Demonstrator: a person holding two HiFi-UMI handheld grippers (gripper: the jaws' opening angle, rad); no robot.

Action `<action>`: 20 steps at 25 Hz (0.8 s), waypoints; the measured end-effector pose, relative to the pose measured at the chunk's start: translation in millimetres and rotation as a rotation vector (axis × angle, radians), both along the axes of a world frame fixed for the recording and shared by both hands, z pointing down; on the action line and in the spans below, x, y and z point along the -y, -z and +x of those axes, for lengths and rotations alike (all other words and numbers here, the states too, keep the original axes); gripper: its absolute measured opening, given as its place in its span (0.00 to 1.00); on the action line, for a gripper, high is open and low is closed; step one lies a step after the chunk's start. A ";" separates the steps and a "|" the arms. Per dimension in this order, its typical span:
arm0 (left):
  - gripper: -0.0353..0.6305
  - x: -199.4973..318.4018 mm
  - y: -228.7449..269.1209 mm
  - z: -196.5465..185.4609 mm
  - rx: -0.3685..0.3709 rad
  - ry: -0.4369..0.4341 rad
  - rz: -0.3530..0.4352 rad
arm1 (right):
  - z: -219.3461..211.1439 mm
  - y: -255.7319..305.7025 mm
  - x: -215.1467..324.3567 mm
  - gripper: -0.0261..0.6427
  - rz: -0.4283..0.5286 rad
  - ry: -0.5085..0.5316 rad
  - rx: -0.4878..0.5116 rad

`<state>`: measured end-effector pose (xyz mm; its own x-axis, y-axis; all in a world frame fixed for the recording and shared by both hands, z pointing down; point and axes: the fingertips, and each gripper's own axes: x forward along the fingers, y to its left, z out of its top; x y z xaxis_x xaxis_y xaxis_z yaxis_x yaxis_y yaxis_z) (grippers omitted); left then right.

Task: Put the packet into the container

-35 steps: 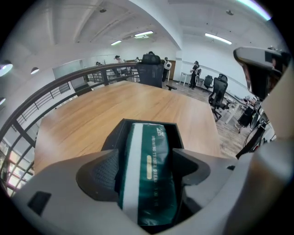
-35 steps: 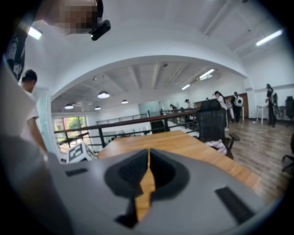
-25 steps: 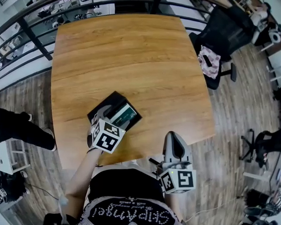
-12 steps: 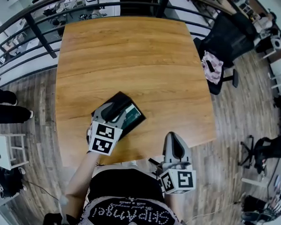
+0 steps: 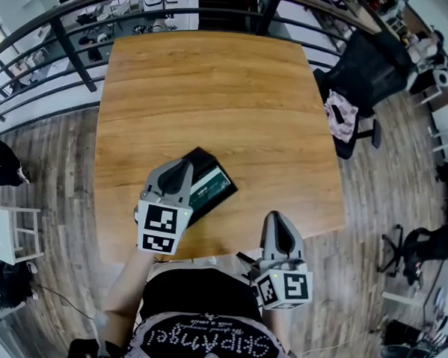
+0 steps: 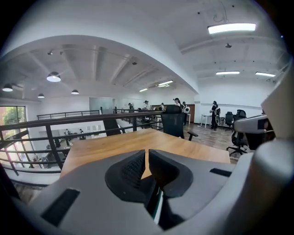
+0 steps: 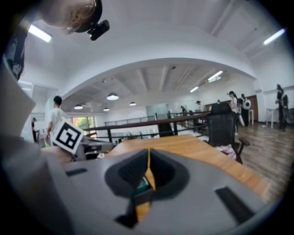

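The packet (image 5: 211, 190) lies in the container (image 5: 200, 154) on the table (image 5: 214, 84)

1. My left claw (image 5: 181, 169), grey with a square-marker cube, overlaps the near-left end of the black rectangular container (image 5: 204, 157). Its jaws have just been closing, with nothing between them.
2. The dark green flat packet (image 5: 211, 190) lies inside that container.
3. My right claw (image 5: 273, 218) is over the near edge of the light wooden table (image 5: 214, 84), jaws together, apart from the container.
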<state>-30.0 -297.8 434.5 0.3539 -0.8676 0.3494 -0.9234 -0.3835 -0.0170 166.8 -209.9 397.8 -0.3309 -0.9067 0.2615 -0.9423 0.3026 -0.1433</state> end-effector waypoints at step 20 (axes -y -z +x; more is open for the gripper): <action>0.09 -80.5 130.9 -94.7 -0.137 0.181 0.349 | -39.6 48.2 -1.3 0.09 0.102 0.078 -0.024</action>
